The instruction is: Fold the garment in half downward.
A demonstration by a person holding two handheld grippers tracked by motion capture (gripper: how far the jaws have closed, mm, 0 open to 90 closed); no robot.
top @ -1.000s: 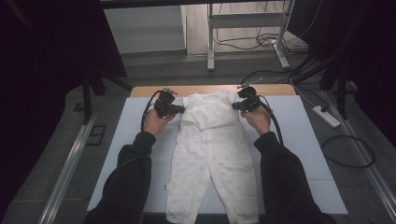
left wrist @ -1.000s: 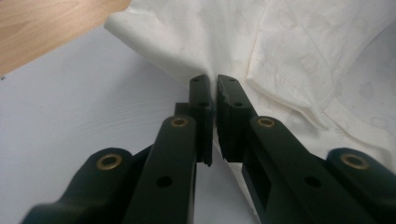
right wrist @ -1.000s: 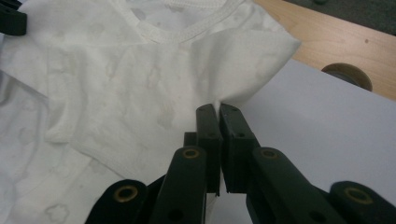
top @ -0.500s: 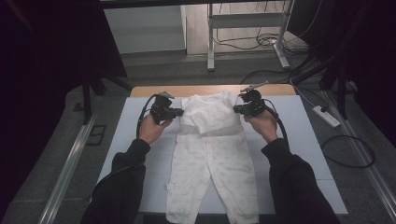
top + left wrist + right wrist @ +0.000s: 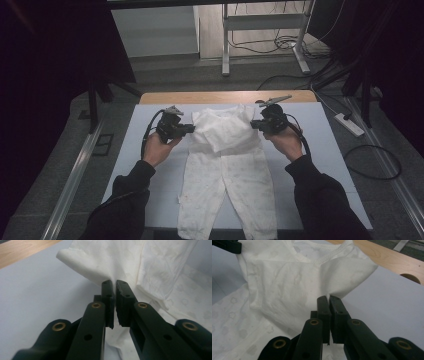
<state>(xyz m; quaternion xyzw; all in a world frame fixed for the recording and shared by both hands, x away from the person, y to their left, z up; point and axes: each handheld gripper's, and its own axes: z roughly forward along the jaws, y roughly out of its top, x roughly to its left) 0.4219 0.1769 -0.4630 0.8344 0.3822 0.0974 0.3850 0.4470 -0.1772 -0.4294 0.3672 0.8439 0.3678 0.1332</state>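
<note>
A white baby romper point(image 5: 225, 170) lies on a pale mat point(image 5: 330, 150), legs toward me. Its upper part is lifted and sags between my two grippers. In the high view, my left gripper point(image 5: 190, 129) is shut on the romper's left side fold. In the left gripper view, the jaws of my left gripper point(image 5: 114, 283) pinch white cloth point(image 5: 150, 265). My right gripper point(image 5: 254, 125) is shut on the right side. In the right gripper view, my right gripper point(image 5: 329, 298) bites a fold of the top point(image 5: 287, 277), below the neckline. The left gripper's jaws point(image 5: 227, 246) show at that view's top left.
The mat covers a wooden table whose far edge point(image 5: 225, 96) shows bare. A power strip point(image 5: 348, 125) and cables lie on the floor to the right. A metal frame point(image 5: 225, 45) stands beyond the table. Rails run along both sides.
Both hands have come toward me and risen slightly, each still gripping the romper. The top has lifted off the mat and now folds over the body.
</note>
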